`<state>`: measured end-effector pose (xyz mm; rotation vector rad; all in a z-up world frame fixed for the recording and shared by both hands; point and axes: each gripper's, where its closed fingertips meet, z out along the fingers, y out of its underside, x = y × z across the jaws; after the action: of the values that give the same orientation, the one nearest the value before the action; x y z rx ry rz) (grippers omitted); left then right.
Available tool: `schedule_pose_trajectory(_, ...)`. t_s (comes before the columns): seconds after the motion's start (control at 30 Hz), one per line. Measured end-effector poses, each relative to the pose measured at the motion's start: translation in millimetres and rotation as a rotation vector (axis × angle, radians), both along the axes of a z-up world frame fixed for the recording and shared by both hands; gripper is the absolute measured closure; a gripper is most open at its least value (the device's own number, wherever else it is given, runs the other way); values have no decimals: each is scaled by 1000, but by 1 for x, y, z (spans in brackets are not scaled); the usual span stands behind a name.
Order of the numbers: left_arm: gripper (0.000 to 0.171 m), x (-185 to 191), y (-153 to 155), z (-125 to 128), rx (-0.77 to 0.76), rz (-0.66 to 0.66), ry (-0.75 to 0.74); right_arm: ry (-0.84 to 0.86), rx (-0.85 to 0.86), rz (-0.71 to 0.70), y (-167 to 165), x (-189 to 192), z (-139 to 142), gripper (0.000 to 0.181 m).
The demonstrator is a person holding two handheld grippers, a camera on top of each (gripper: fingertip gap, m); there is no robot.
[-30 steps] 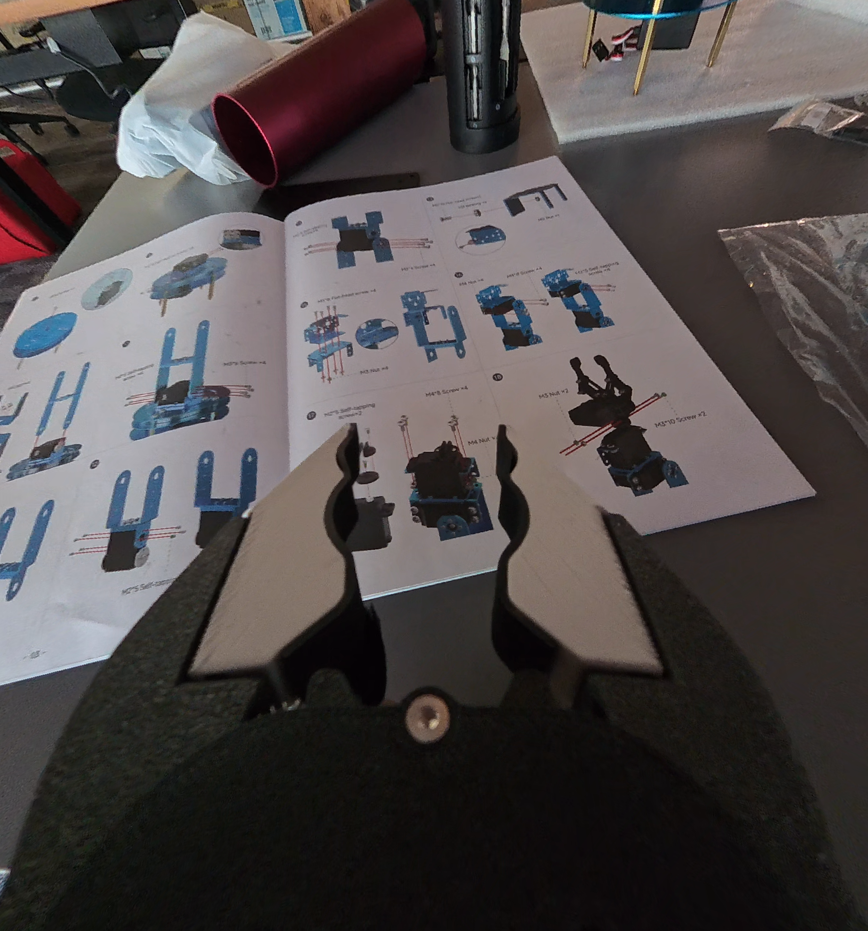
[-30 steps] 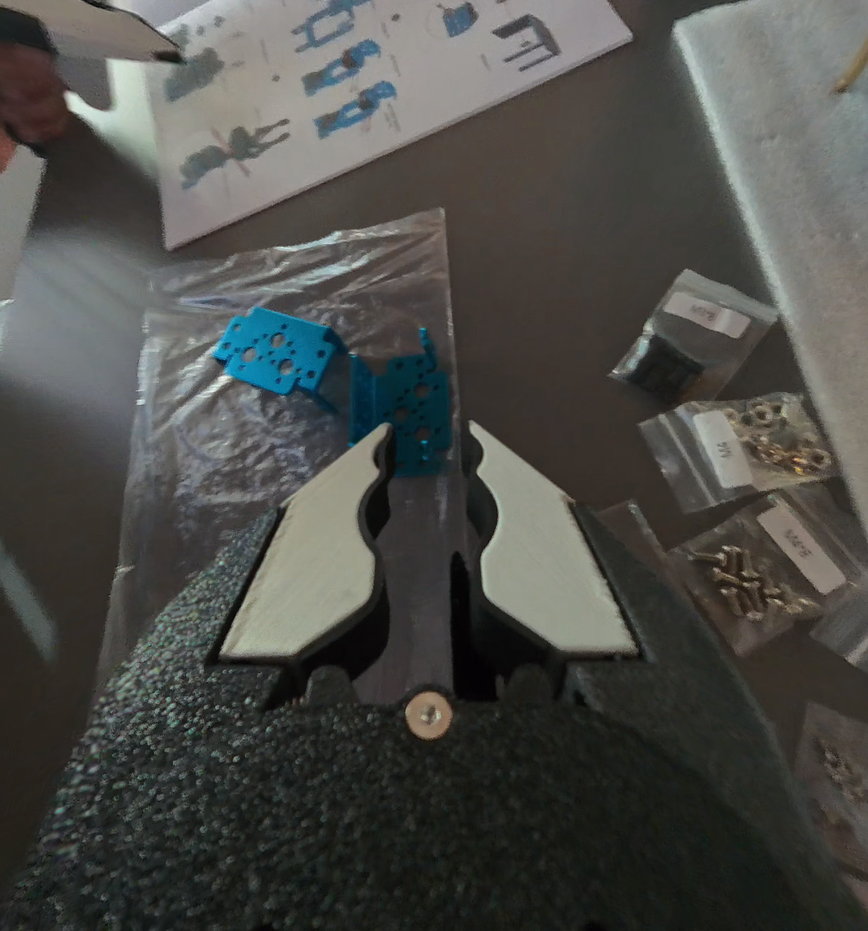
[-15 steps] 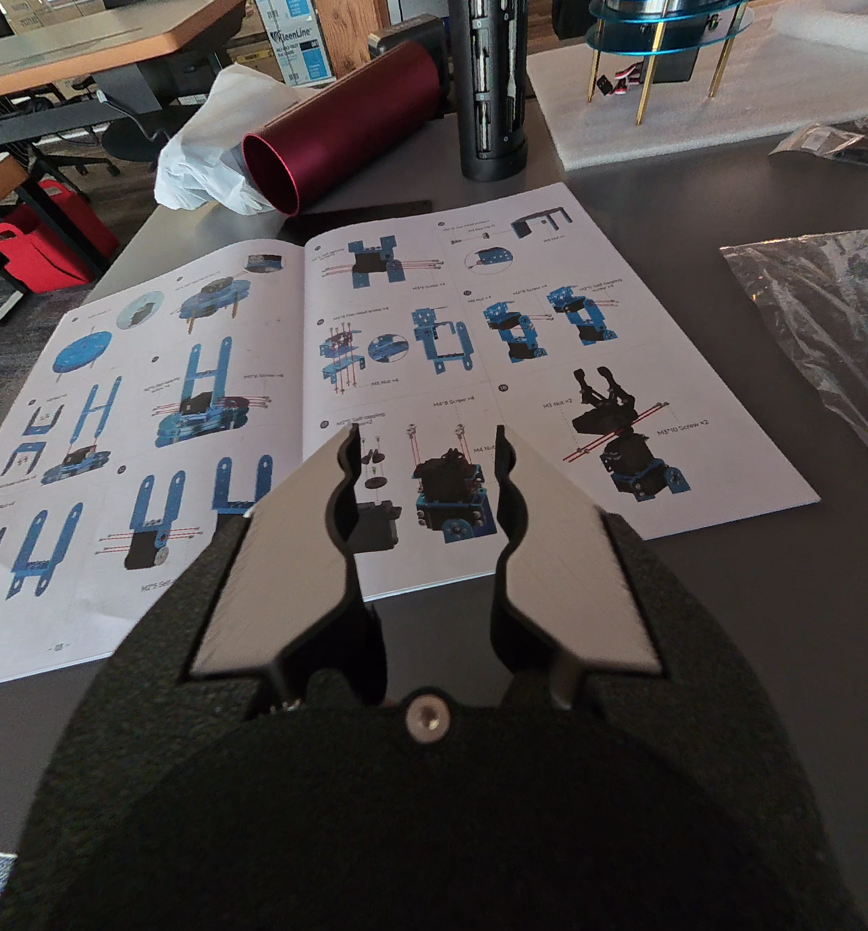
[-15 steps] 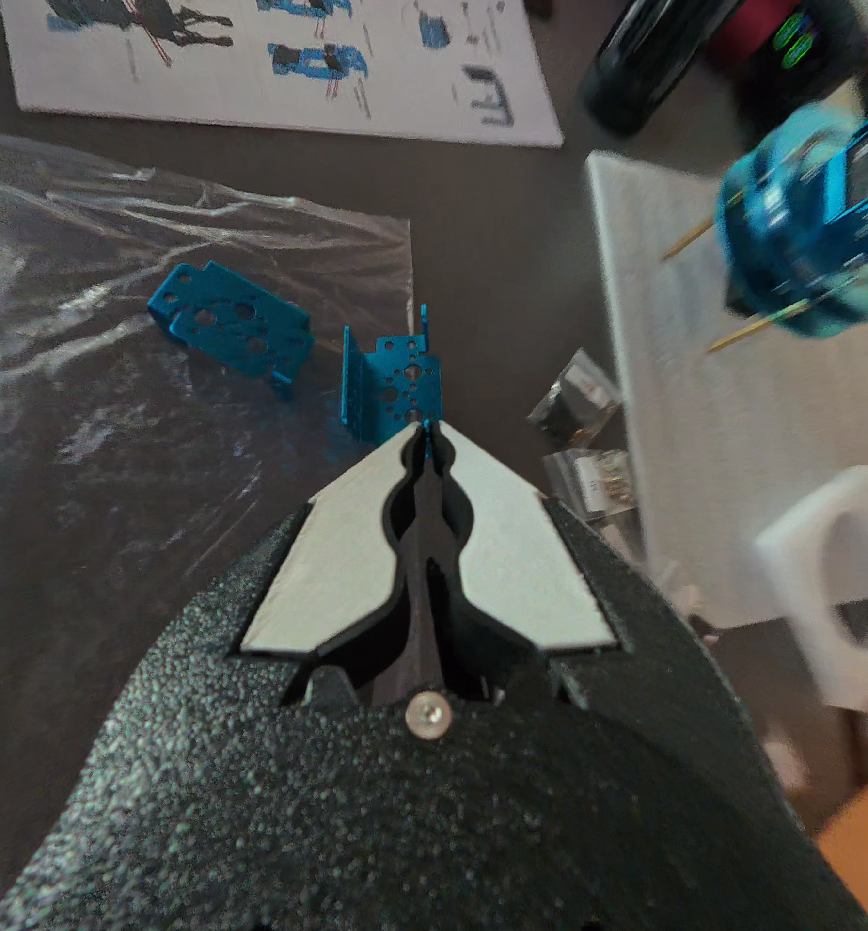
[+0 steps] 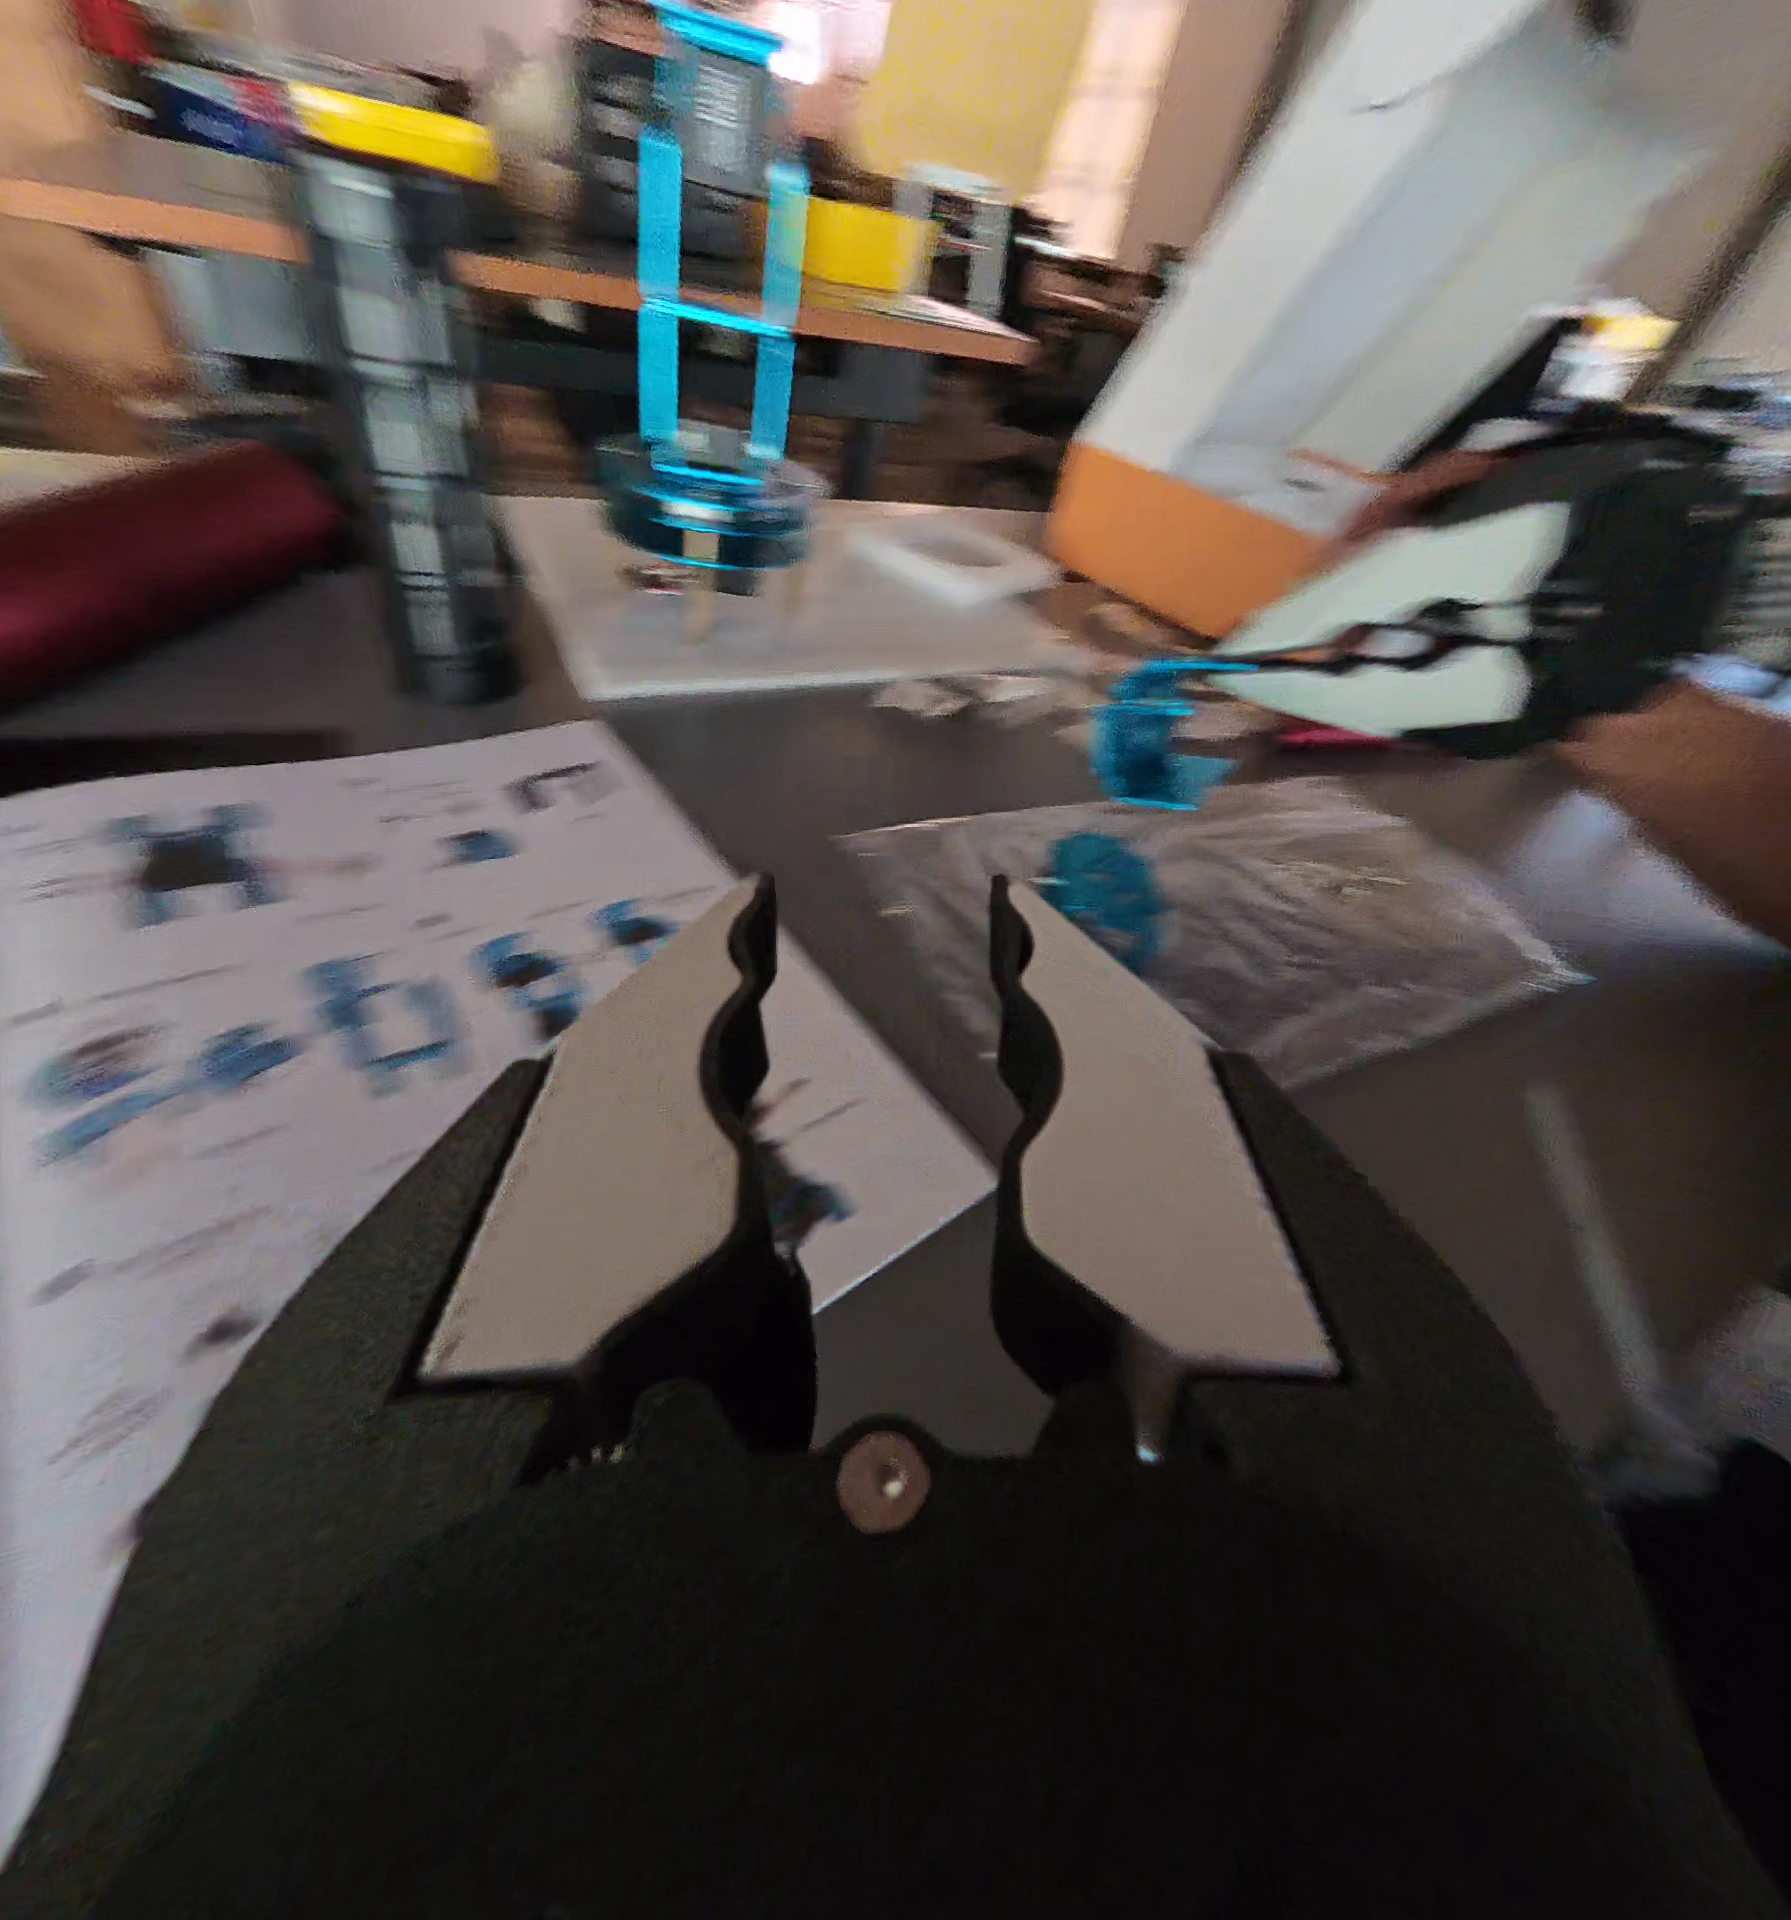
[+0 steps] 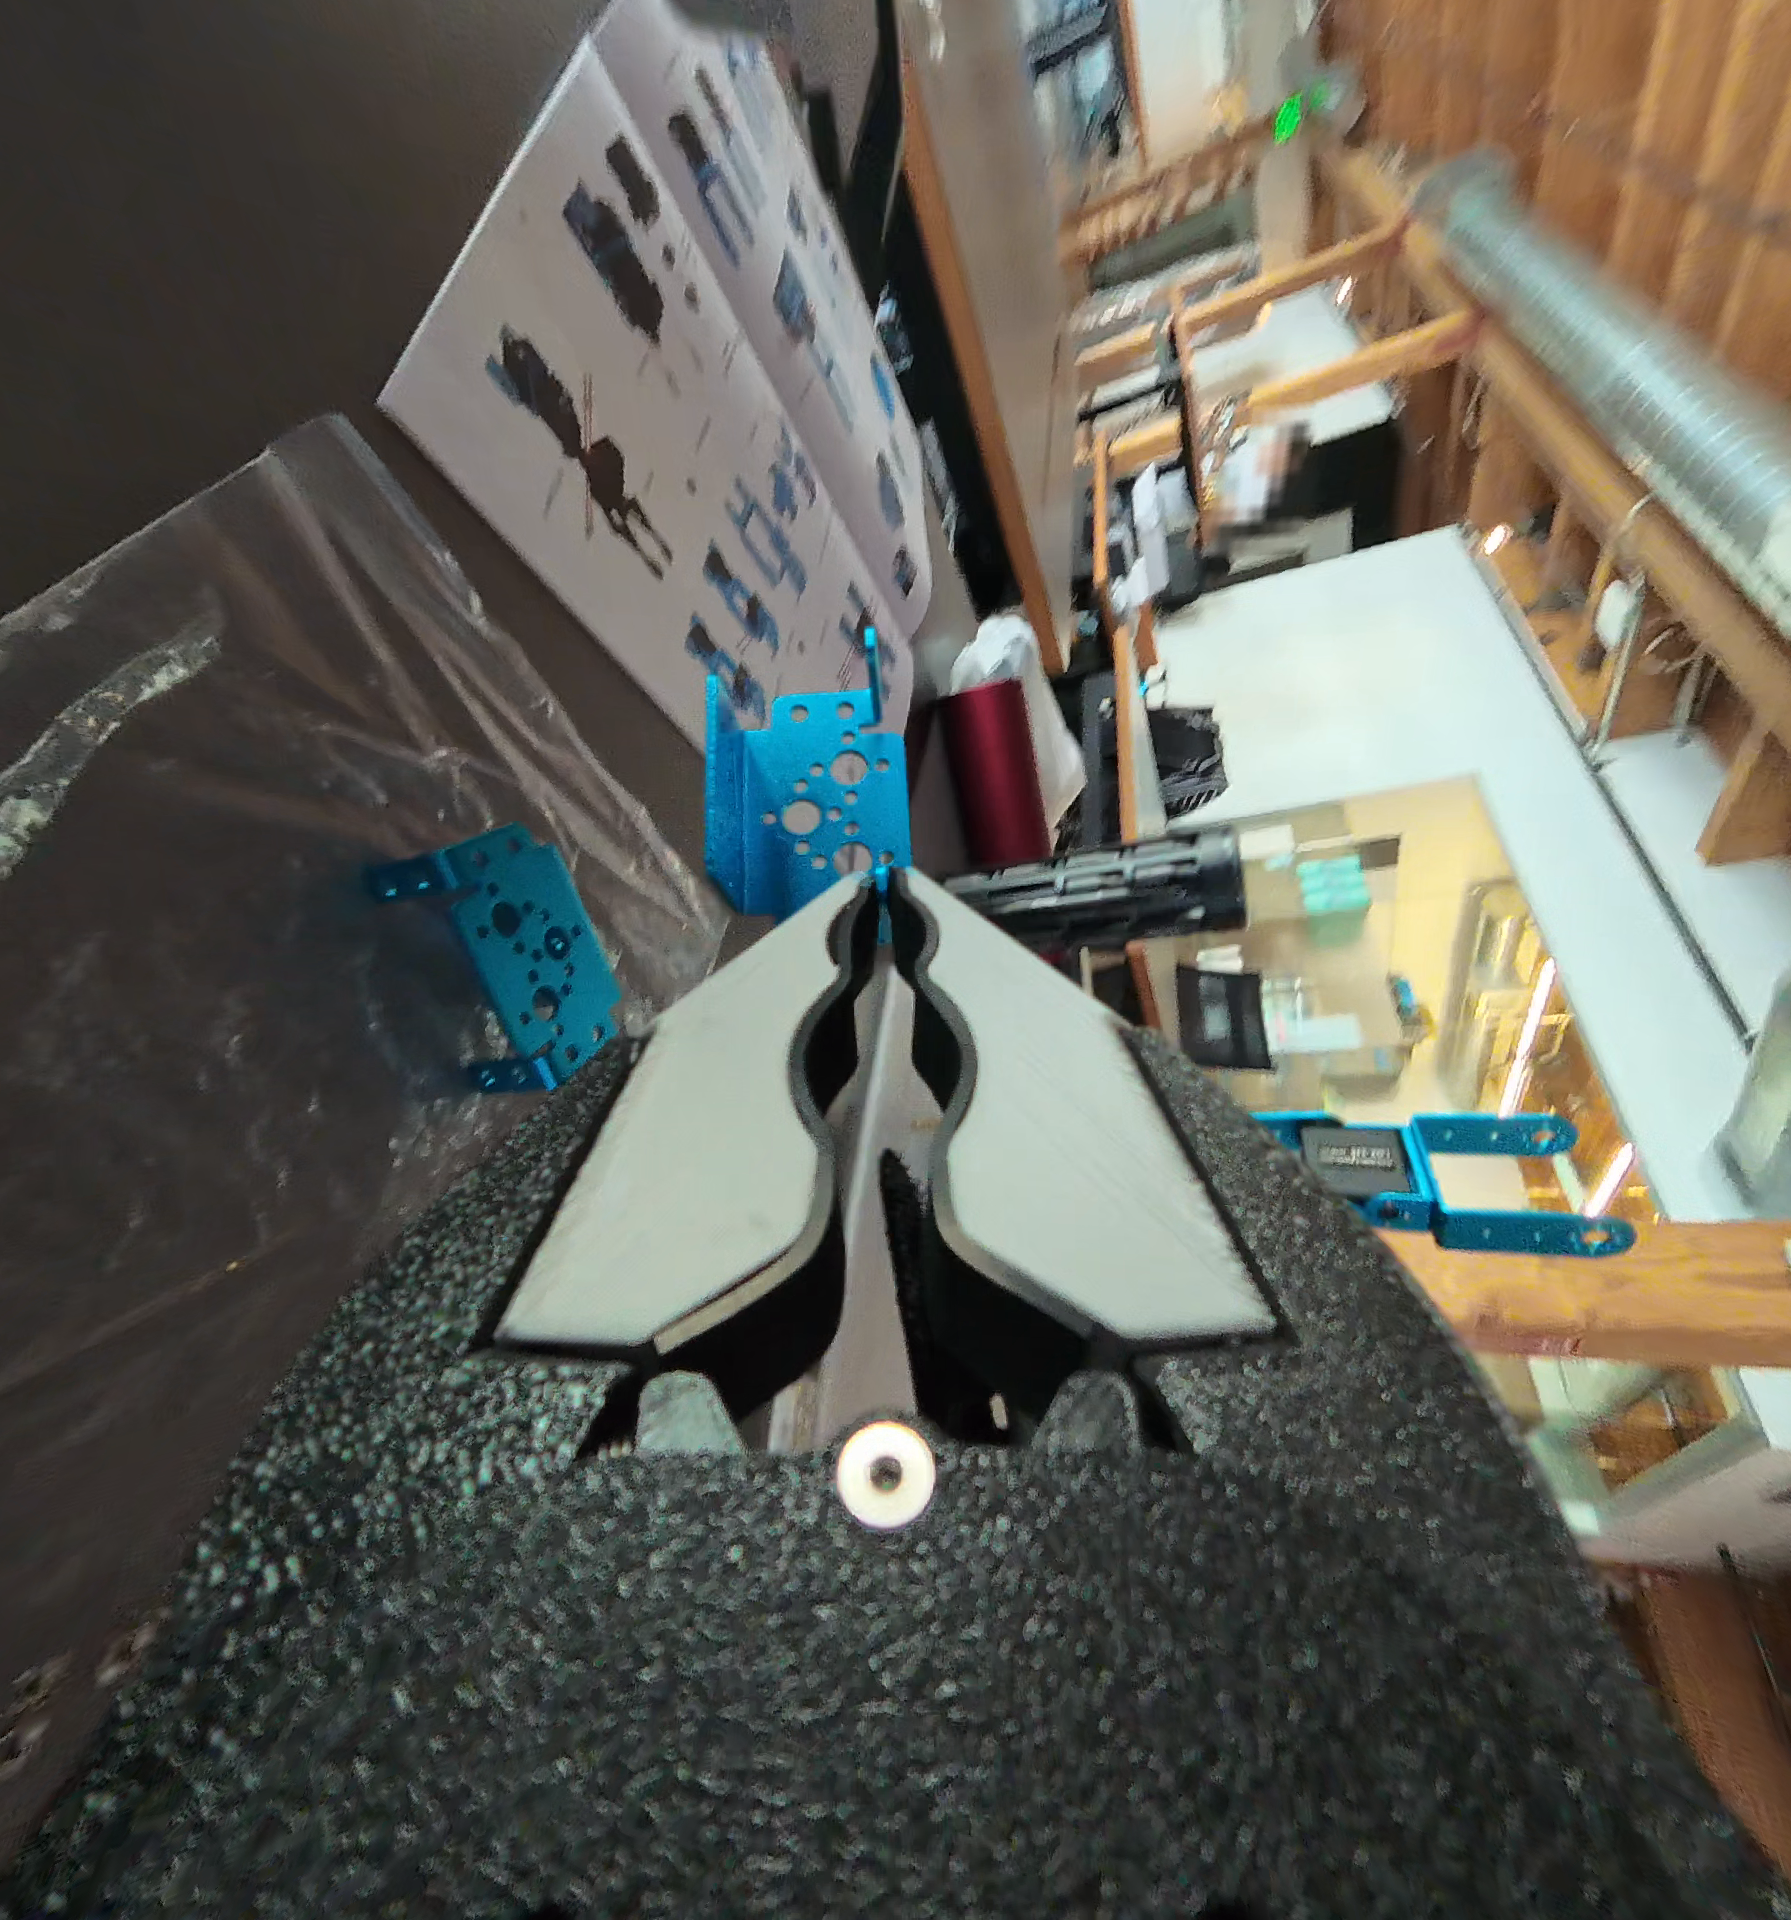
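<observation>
Blue bracket perforated metal, edge pinched in right gripper, left gripper spread, empty, booklet blurred.

Rough black hand-held gripper bodies, pale grey wavy-edged fingers, one silver screw each.

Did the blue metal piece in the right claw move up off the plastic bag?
Yes. The blue metal piece, pinched in the right claw, now hangs above the plastic bag, where the other blue piece lies. Earlier it sat on the bag.
</observation>
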<state>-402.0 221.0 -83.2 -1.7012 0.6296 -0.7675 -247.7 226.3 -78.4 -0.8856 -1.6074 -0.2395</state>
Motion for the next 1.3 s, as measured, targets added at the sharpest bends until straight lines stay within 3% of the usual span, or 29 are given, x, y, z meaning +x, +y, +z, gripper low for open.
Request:
schedule_pose_trajectory(0.17, 119, 75, -14, -5, -139, -363, -58, 108, -9, 106, 10, -2, 3, 180)
schedule_pose_trajectory(0.3, 116, 109, -7, -11, -148, -426, -18, 109, -19, 185, 5, 1, 0, 180)
schedule_pose_trajectory(0.47, 147, 133, -10, -8, -112, -483, 19, 22, 34, 214, -3, 6, -13, 180)
schedule_pose_trajectory(0.57, 152, 141, -5, -21, -125, -474, 89, -2, 18, 185, 4, 10, -23, 180)
schedule_pose_trajectory(0.63, 171, 145, -1, -27, -119, -460, 125, -25, -9, 129, 16, 13, -32, 179)
schedule_pose_trajectory(0.73, 171, 152, 3, -33, -96, -430, 170, -66, -80, 64, 24, 16, -50, 179)
schedule_pose_trajectory(0.93, 171, 148, 9, -31, 65, -339, 258, -53, 35, 108, 16, 15, -40, 179)
schedule_pose_trajectory(1.07, 121, 138, 16, -37, -29, -371, 204, -33, 58, 177, 7, 14, -42, 180)
schedule_pose_trajectory(1.2, 117, 145, 5, -53, -89, -502, 261, -27, 25, 199, 7, 12, -50, 180)
schedule_pose_trajectory(1.3, 126, 152, -1, -57, -51, -526, 316, -21, 6, 195, 6, 13, -51, 179)
